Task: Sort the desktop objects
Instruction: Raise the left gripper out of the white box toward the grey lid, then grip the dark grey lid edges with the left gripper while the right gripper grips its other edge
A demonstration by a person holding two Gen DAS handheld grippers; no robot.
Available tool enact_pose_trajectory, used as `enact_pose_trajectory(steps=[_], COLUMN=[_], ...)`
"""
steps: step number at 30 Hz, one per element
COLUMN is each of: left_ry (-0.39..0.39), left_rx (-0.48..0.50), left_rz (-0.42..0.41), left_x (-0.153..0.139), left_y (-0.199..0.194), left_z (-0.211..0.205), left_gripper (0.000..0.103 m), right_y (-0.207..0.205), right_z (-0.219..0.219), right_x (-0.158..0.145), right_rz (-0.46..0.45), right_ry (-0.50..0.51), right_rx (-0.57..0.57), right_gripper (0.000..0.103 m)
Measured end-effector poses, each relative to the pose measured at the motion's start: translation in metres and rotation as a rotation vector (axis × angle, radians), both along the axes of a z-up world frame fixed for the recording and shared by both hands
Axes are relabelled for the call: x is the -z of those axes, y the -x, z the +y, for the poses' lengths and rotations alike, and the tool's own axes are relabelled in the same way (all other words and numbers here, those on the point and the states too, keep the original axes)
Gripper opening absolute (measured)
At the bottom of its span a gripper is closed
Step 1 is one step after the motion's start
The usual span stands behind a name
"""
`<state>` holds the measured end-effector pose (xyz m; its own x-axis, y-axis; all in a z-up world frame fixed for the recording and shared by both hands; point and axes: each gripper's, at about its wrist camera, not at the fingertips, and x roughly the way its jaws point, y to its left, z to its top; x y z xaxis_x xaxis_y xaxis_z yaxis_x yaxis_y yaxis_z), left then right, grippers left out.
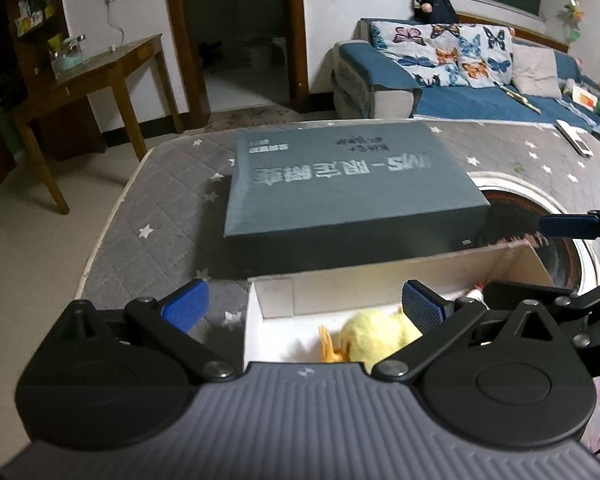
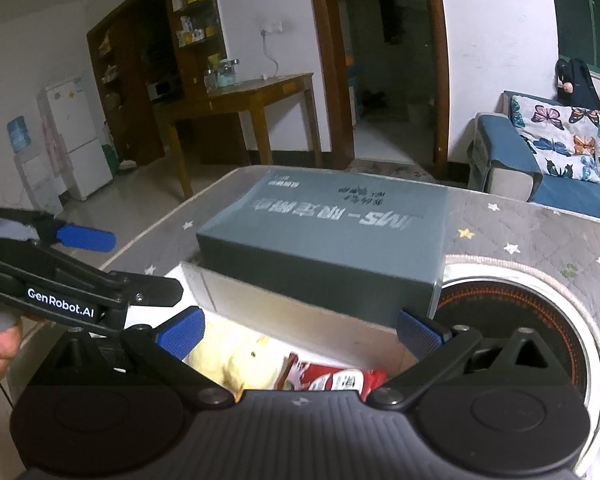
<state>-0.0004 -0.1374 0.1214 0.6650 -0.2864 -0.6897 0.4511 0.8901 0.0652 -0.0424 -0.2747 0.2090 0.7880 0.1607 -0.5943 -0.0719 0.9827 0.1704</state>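
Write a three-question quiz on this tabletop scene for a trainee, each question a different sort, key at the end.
1. True or false: the left gripper is clamped on the yellow plush toy.
2. Multiple choice: where does the red packet lie? A) on the big grey box B) inside the open cardboard box C) on the round burner
3. Fill in: the quilted table cover is printed with ___.

Key: 1 false, both grippers are open and empty; 2 B, beside the plush toy; 3 stars.

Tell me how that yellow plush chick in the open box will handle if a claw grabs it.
The yellow plush chick looks fluffy, so it probably squashes and flops rather than staying stiff. Likely light for its bulk. It lies beside a red snack packet, whose glossy wrapper may shift if nudged.
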Motion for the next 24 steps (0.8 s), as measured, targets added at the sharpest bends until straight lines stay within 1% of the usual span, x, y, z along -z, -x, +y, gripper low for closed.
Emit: enact_pose_trajectory(steps=[7, 13, 19, 24], left_ry=[0.014, 0.012, 0.068, 0.093], left_rx=[-0.069, -0.09, -0.092, -0.112], left_rz=[0.03, 0.053, 0.079, 0.097], left_x=[0.002, 0.008, 0.008, 0.012], left_y=[-0.043, -0.071, -0.089, -0.109], left_z=[0.008, 0.006, 0.005, 0.007], left_gripper=[0.103, 0.103, 0.103, 0.103], right_y=[-0.03, -0.054, -0.074, -0.09], right_z=[-0.016, -0.034, -0.043, -0.051], right_x=[-0.002, 0.006, 0.014, 0.021], right_rz=[0.016, 0.04, 0.053, 0.064], right_ry=[0.009, -0.027, -0.024, -0.022], right_rx=[0.046, 0.097, 0.117, 0.131], right_gripper=[0.103, 0.103, 0.103, 0.103])
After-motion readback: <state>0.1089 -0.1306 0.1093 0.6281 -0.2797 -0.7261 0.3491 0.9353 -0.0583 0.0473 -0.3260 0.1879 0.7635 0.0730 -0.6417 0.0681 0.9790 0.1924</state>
